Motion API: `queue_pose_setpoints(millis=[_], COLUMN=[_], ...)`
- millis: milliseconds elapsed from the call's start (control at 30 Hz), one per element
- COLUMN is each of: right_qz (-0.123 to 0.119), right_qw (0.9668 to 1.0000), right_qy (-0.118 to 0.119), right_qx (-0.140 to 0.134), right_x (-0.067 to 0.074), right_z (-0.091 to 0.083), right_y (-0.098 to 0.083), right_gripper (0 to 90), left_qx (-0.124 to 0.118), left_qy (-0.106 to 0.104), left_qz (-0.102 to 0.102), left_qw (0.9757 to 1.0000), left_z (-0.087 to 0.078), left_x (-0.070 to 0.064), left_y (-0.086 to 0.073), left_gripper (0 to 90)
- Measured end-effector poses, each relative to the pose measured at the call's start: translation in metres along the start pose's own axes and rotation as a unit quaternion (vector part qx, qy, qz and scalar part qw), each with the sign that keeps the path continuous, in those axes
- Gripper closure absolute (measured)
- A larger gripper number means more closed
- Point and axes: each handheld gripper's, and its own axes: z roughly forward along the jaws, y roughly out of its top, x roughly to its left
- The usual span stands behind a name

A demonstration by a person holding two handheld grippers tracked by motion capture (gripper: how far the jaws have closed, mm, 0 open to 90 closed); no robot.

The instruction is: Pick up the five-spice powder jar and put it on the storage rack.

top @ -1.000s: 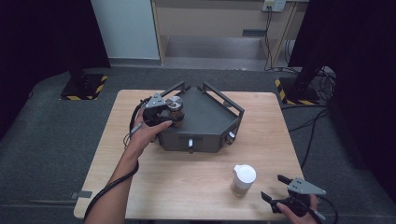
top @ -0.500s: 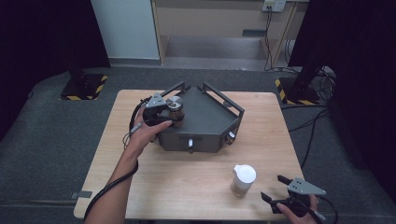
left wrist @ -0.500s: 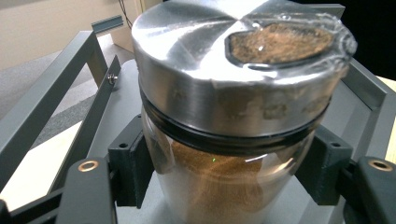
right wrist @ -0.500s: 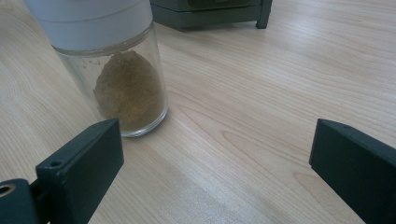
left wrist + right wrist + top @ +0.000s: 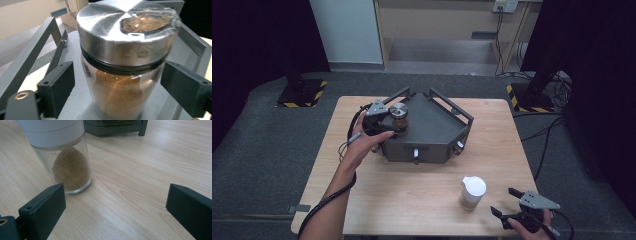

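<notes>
Jar in hand: a glass spice jar [image 5: 125,75] with a steel lid and brown powder inside stands upright on the grey metal rack [image 5: 432,132], in the upper middle of the high view.
Left hand-held gripper [image 5: 388,120]: its jaws have just been opening; in the left gripper view the two black pads stand apart from the glass on either side, with the jar between them and no contact.
Key relation: the jar sits straight ahead of the left hand-held gripper, its long axis vertical, the jaws level with its body below the lid.
Nearer hand: the left, right at the jar; the right is well apart, at the lower right of the frame.
Right hand-held gripper [image 5: 512,210]: spread wide, holding nothing, resting low over the worktop [image 5: 412,200].
Second jar: a white-capped jar [image 5: 473,192] stands just left of the right jaws.
In the way: the rack's raised rails [image 5: 32,50] flank the left hand; a straight pull back toward the person looks clear.
</notes>
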Motion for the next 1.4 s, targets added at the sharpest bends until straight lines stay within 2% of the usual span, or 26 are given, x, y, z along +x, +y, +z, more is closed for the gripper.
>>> queue_pose_setpoints(millis=[200,600,700,767,933,1233,1400], right_qz=[0.001,0.001,0.001,0.000,0.001,0.000,-0.001], right_qw=[1.0000,1.0000,1.0000,1.0000,1.0000,1.0000,1.0000], right_qy=[0.000,-0.001,-0.001,0.000,-0.001,0.002,0.005], right_qx=[-0.001,-0.003,-0.002,-0.002,-0.004,-0.004,-0.006], right_x=[0.000,0.000,0.000,0.001,0.001,0.002,0.003], right_z=[-0.001,-0.001,-0.001,-0.001,-0.001,0.000,0.001], right_y=[0.000,0.000,0.000,0.000,0.000,0.001,0.001], right_gripper=[3.2,3.2,3.2,3.2,3.2,3.2,3.2], left_qx=[-0.003,-0.026,-0.029,-0.028,-0.036,-0.043,-0.038], left_qy=[0.009,0.018,0.019,0.026,0.031,0.034,0.038], left_qz=[0.004,0.008,0.011,0.015,0.007,0.007,0.007], left_qw=[0.9999,0.9995,0.9994,0.9992,0.9988,0.9985,0.9985], left_z=[-0.010,-0.037,-0.042,-0.046,-0.055,-0.071,-0.079], left_x=[-0.008,-0.020,-0.025,-0.029,-0.034,-0.048,-0.058], left_y=[0.000,-0.008,-0.013,-0.016,-0.025,-0.040,-0.051], left_gripper=[4.4,3.0,2.7,2.5,2.5,1.9,1.8])
